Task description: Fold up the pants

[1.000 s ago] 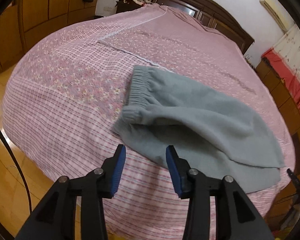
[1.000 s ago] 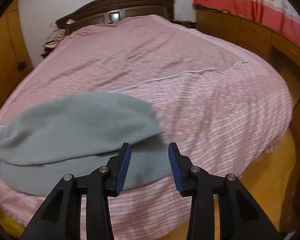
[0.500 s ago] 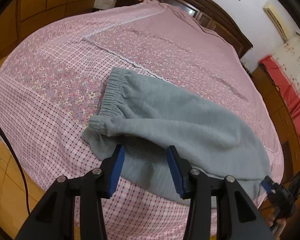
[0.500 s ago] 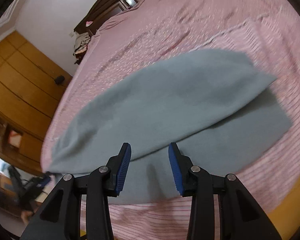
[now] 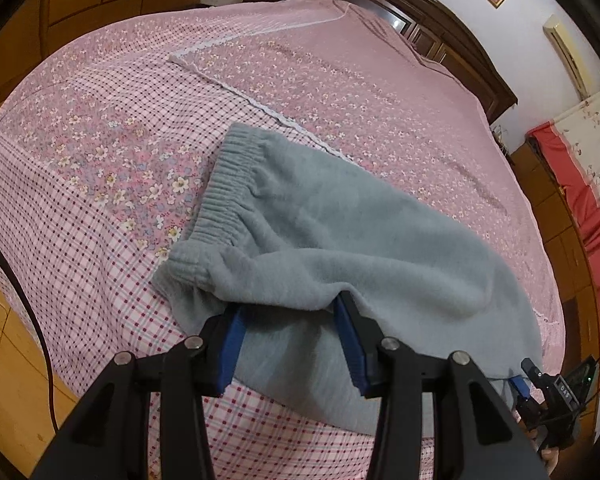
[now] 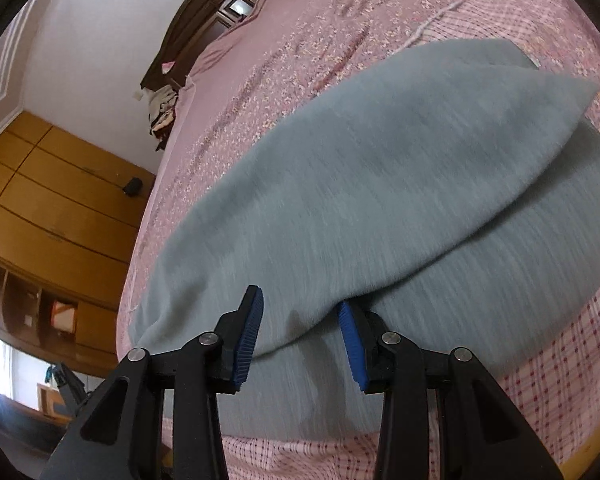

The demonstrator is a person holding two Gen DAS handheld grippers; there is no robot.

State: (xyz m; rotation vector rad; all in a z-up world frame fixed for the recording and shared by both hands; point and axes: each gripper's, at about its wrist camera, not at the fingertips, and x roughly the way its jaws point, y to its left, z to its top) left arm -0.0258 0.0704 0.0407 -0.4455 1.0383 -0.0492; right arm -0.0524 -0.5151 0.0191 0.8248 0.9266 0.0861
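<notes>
Left hand-held gripper [image 5: 288, 322] agape at pants [image 5: 340, 240]; waistband far-left, legs rightward.

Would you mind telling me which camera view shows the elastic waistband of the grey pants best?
The left wrist view: the ribbed waistband lies in plain sight on the bedspread. The right wrist view shows only the smooth, blurred legs of the pants, no waistband.

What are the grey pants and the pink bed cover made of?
The grey pants look like soft fleece: a fuzzy, matte nap and a ribbed, stretchy waistband. The pink bed cover looks like thin woven cotton, flat and matte, with printed flowers and checks. That is judged only by how they look.
</notes>
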